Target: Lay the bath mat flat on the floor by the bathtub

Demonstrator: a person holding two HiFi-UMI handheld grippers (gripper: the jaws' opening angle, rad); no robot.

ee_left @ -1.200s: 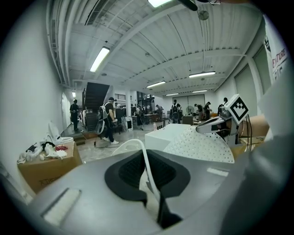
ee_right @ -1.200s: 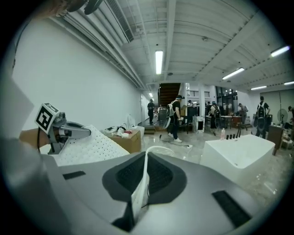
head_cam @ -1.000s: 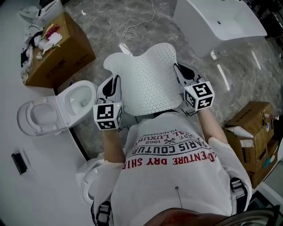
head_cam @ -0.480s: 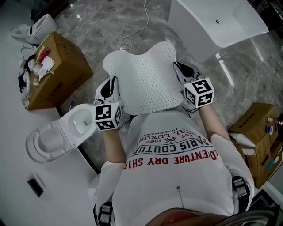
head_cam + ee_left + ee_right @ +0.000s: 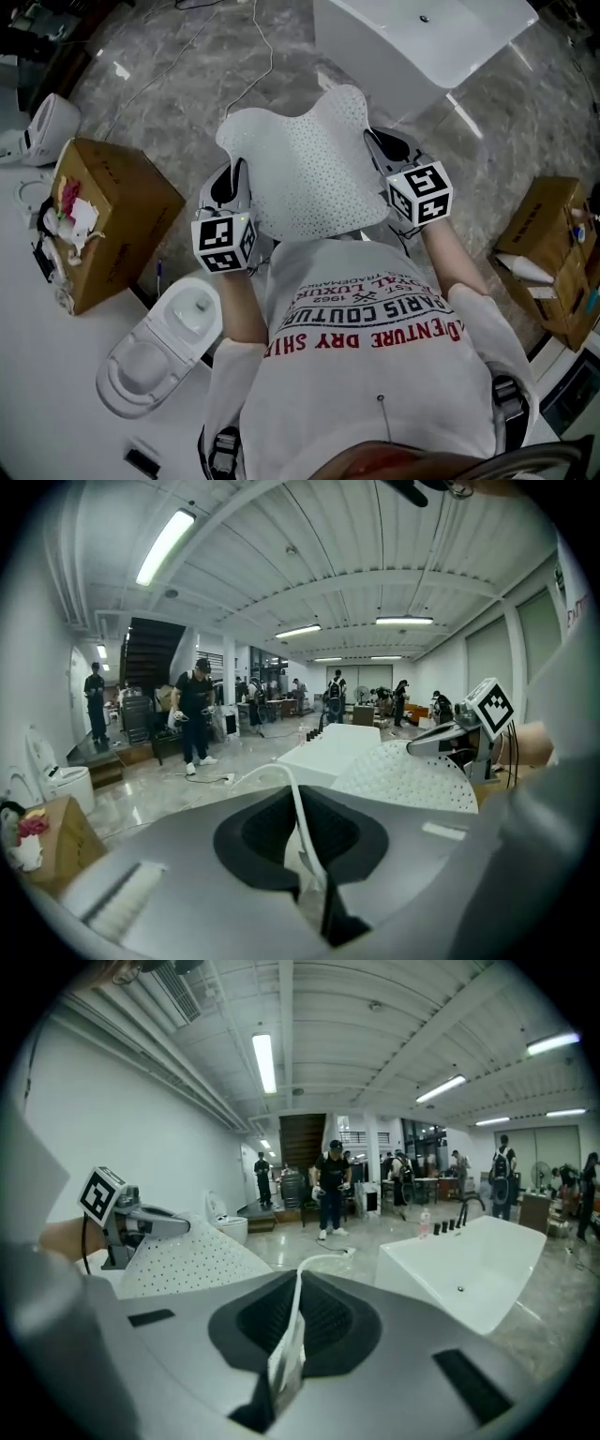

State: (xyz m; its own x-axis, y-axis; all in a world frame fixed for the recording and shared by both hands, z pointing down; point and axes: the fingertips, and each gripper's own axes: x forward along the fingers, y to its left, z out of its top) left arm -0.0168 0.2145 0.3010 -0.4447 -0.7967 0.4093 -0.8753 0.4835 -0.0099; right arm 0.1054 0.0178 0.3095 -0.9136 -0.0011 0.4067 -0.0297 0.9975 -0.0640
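Observation:
A white perforated bath mat hangs spread in front of the person, held up above the marble floor. My left gripper is shut on the mat's left edge, which shows as a thin white strip pinched in the jaws. My right gripper is shut on the right edge, a strip of mat clamped between its jaws. The white bathtub stands ahead and to the right; in the right gripper view the tub is close on the right.
A white toilet stands at lower left beside an open cardboard box. Another box sits at the right. A white cable trails over the floor. Several people stand far back in the hall.
The view has swung: the toilet and left box slid down and left, and the bathtub now lies straight ahead of the mat. Both grippers keep their hold on the mat.

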